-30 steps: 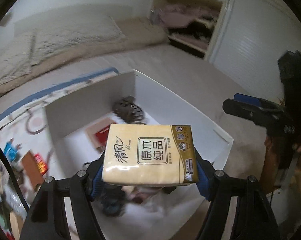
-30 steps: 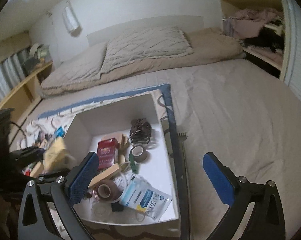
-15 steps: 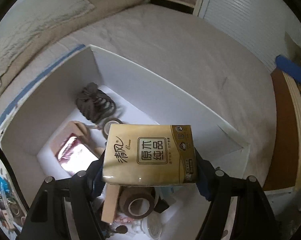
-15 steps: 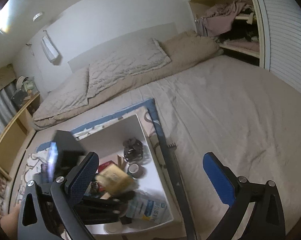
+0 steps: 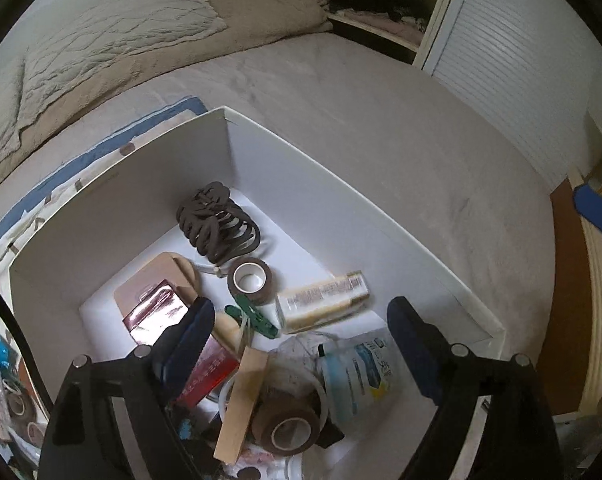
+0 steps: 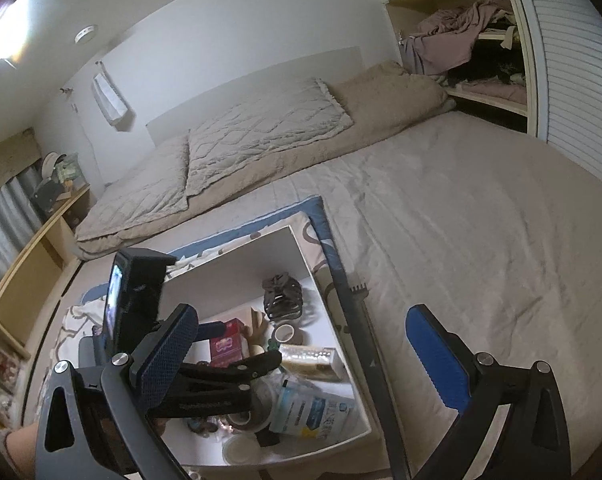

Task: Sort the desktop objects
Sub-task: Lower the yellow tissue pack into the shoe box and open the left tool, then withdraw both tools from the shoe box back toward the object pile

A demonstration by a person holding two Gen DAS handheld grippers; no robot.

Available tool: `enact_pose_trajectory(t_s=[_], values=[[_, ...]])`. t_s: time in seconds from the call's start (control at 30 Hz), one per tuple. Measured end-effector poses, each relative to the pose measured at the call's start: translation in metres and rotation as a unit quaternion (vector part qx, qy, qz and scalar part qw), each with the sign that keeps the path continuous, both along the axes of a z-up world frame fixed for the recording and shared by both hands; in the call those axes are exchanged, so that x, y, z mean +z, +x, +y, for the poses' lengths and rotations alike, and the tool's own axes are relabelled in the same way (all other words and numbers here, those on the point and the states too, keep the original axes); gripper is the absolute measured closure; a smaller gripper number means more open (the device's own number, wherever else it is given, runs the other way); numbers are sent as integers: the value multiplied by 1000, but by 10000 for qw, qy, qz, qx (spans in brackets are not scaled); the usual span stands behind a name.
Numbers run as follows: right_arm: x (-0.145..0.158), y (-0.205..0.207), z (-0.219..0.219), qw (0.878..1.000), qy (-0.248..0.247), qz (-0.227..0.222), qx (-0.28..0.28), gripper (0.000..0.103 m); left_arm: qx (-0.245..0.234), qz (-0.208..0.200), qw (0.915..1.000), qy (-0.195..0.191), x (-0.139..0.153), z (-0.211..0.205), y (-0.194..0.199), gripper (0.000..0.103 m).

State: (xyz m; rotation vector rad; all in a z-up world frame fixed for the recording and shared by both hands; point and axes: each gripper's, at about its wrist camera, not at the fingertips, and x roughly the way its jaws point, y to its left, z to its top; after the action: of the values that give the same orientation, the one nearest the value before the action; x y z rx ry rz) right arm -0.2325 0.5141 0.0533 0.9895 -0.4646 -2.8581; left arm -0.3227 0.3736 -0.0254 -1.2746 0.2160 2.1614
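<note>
My left gripper (image 5: pixel 301 344) is open and empty above the white box (image 5: pixel 341 216). The yellow tissue pack (image 5: pixel 321 307) lies in the box on its side, blurred, next to a brown tape roll (image 5: pixel 249 280). In the right wrist view the pack (image 6: pixel 311 362) lies in the same box (image 6: pixel 333 328), just past the left gripper's fingers (image 6: pixel 237 368). My right gripper (image 6: pixel 301 360) is open and empty, held to the right of the box over the bed.
The box also holds a dark coiled cord (image 5: pixel 217 224), a green clip (image 5: pixel 253 318), a red pack (image 5: pixel 205 372), a wooden block (image 5: pixel 241 400), a second tape roll (image 5: pixel 289 428) and a blue-white pouch (image 5: pixel 361 376). Small items (image 5: pixel 1 380) lie on the patterned mat at left.
The left gripper opened and let the tissue pack go; it dropped into the box. The right gripper stayed open and tilted up slightly.
</note>
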Motion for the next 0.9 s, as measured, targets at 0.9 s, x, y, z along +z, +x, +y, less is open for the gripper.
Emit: enact_pose_trajectory(t_s=[0.9], values=[[8, 52, -48, 9986, 346, 360, -168, 0, 463, 762, 9948, 497, 44, -85, 63, 1]])
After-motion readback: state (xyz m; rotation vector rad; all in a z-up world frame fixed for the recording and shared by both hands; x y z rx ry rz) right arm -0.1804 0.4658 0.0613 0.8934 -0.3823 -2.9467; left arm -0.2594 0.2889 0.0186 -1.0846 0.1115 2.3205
